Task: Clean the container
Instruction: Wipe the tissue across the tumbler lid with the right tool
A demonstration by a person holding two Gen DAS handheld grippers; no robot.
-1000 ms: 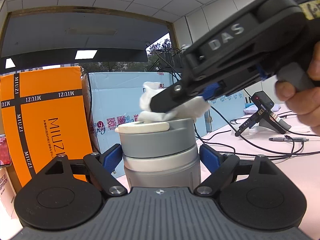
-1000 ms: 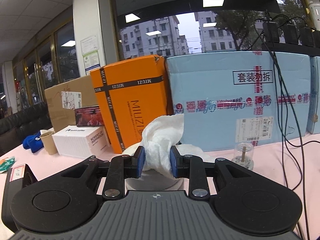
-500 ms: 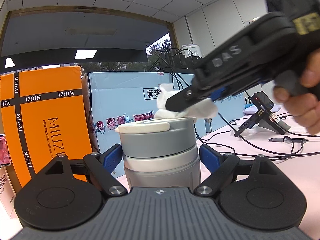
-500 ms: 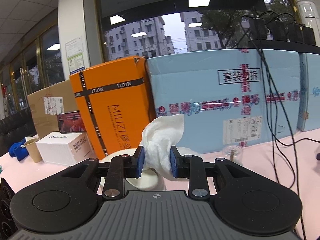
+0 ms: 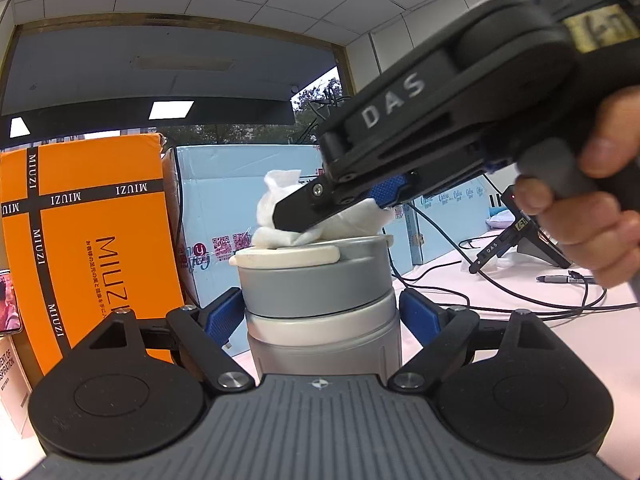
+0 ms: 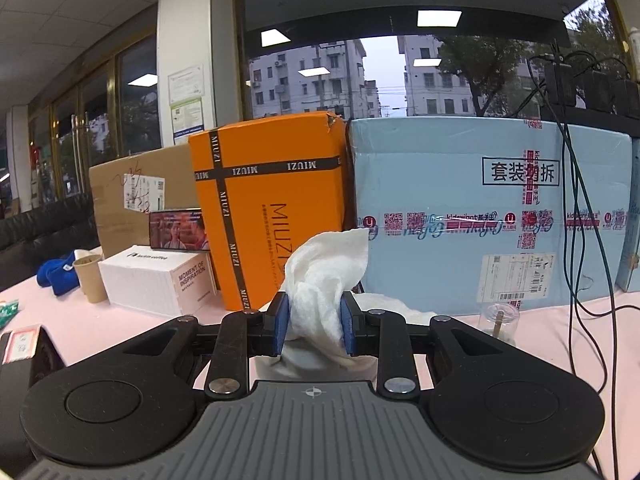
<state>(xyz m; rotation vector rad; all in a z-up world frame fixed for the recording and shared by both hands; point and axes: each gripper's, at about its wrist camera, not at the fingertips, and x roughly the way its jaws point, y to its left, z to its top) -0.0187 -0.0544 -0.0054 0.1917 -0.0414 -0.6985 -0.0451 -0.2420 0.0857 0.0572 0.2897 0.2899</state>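
A grey cylindrical container [image 5: 320, 312] with a white band and a white lid piece on top stands upright between the blue pads of my left gripper [image 5: 322, 316], which is shut on its body. My right gripper [image 6: 314, 326] is shut on a white cloth [image 6: 324, 280]. In the left wrist view the right gripper [image 5: 320, 210] comes in from the upper right and presses the cloth [image 5: 304, 220] on the container's top. In the right wrist view the container is mostly hidden under the cloth.
An orange MIUZI box [image 5: 80, 240] and a light blue box [image 6: 480, 216] stand behind the container. A white box [image 6: 156, 276], a paper cup [image 6: 90, 276] and a small clear jar [image 6: 498, 318] sit on the pink table [image 6: 560, 340]. Cables [image 5: 520, 300] run at right.
My right gripper, lifted and to the right half a second ago, has swung back left and down, and the cloth lies on the container's top again. My left gripper has held still.
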